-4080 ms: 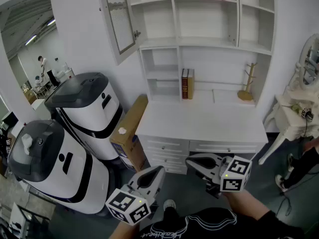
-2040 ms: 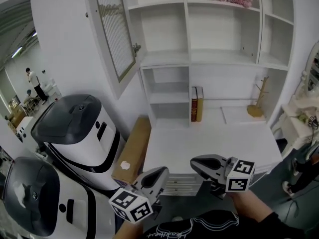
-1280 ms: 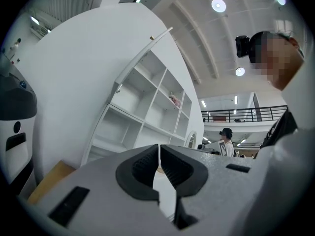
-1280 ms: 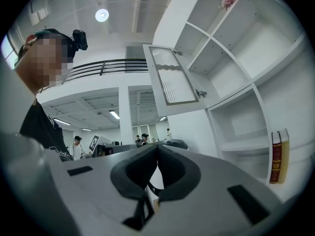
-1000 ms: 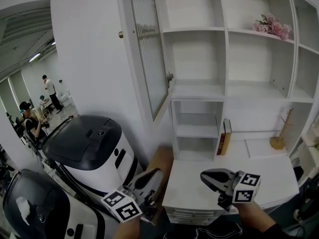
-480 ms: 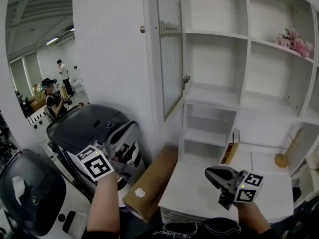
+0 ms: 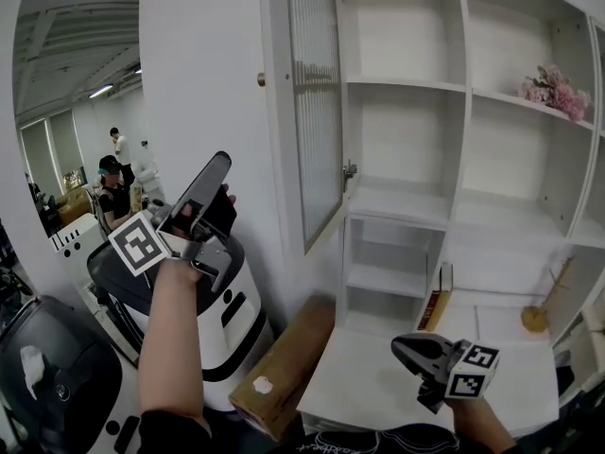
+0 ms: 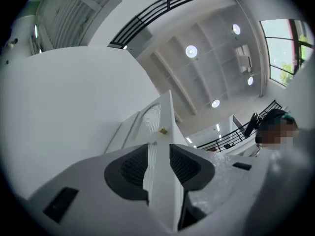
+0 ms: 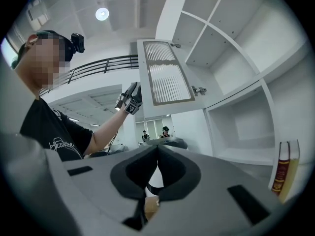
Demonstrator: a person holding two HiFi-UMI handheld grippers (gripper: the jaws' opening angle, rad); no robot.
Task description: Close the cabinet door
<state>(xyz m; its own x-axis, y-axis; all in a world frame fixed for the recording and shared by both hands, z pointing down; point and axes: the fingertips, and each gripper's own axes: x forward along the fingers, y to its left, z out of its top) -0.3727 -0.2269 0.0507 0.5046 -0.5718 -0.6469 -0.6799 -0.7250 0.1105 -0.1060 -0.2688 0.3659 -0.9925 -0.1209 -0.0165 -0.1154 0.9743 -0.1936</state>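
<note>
White-framed cabinet door with a ribbed glass panel, swung well out from the left side of a tall white shelf unit and not yet closed; metal hinge at its inner edge, small brass knob on the outer face near the free edge. Left gripper raised to the left of the door, below the knob and apart from both, angled upward; fingers opening, nothing between them, door edge and knob visible beyond through the gap. Right gripper low over the front edge of the white worktop, towards its right corner, fingers closed tip to tip on nothing. Two upright books, red and tan, at the back edge of the worktop; a small wooden stand near the back right corner. Long brown cardboard box leaning just beside the left edge of the worktop. Two rounded white and dark grey machines further left, under the raised arm. Pink flowers on an upper right shelf. People far off at the left.
</note>
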